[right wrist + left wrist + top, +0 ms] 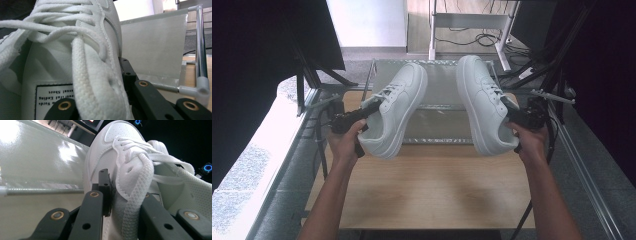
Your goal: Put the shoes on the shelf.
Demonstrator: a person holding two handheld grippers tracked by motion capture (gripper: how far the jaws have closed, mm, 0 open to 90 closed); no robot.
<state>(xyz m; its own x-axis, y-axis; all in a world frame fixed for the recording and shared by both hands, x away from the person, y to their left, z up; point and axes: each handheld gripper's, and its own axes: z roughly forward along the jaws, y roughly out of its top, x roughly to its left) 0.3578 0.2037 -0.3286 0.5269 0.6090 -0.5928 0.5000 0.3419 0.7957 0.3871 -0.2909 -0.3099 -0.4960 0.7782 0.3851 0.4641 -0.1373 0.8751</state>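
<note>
Two white sneakers held above a wooden table (422, 190), toes pointing away from the person. The left gripper (362, 117) pinches the upper edge of the left sneaker (397, 107). The right gripper (517, 117) pinches the right sneaker (484, 102) likewise, both lifted clear of the table.

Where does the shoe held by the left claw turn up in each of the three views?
High view: left shoe at centre-left, lifted, toe pointing away.
Left gripper view: centre and right, its side pinched between the jaws, laces draped in front.
Right gripper view: I cannot find it; the shoe there is the other one.
Shared landmark: the metal-framed rack.
</note>
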